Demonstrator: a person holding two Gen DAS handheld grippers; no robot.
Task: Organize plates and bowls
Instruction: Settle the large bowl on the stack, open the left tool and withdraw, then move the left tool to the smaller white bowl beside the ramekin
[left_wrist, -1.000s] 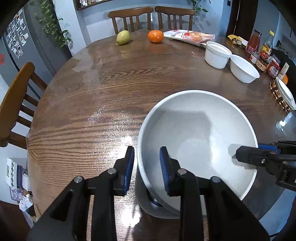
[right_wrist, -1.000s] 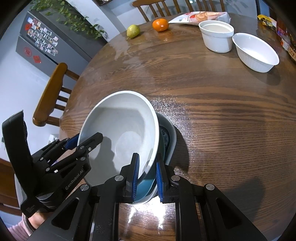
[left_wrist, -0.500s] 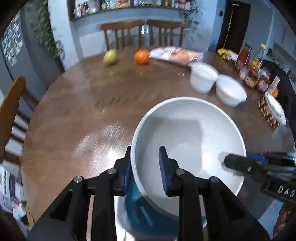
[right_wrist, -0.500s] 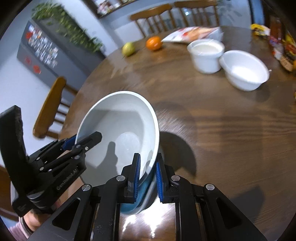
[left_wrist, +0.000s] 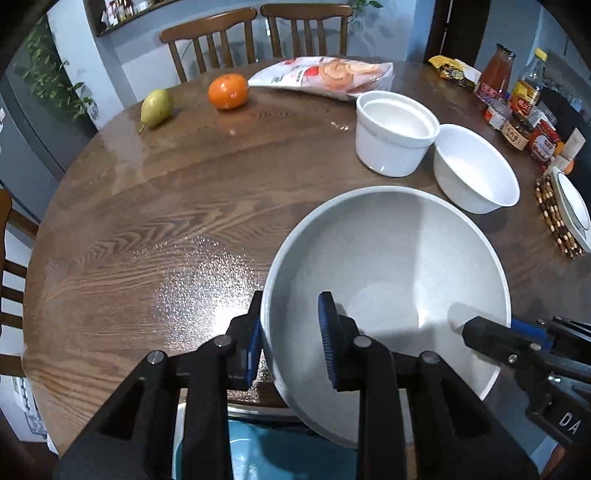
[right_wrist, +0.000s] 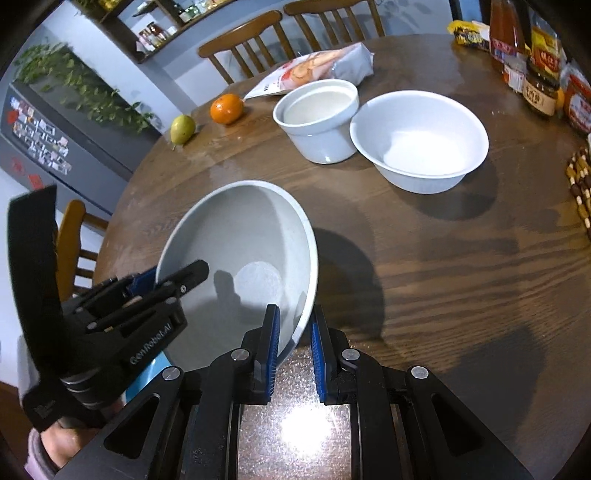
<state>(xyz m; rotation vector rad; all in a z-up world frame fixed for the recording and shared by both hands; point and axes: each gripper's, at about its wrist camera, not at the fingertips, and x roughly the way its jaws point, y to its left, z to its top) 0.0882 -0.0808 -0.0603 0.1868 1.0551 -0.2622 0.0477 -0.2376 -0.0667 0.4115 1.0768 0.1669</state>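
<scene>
A large grey bowl (left_wrist: 391, 266) is held in the air above the near edge of the round wooden table (left_wrist: 166, 206). My left gripper (left_wrist: 291, 325) is shut on its left rim. My right gripper (right_wrist: 293, 332) is shut on its right rim; the grey bowl (right_wrist: 240, 266) tilts in the right wrist view. A blue bowl (left_wrist: 258, 454) shows below my left gripper, low in the frame. A white straight-sided bowl (left_wrist: 395, 133) and a white rounded bowl (left_wrist: 476, 177) stand side by side at the far right of the table.
A pear (left_wrist: 157, 107), an orange (left_wrist: 227, 90) and a snack bag (left_wrist: 325, 75) lie at the far side. Bottles and jars (left_wrist: 517, 96) and a beaded mat with a dish (left_wrist: 565, 218) line the right edge. Chairs (left_wrist: 210, 37) stand behind and left.
Both grippers have lifted the grey bowl up off the blue bowl and carried it forward over the table. The blue bowl is now below and behind the grippers.
</scene>
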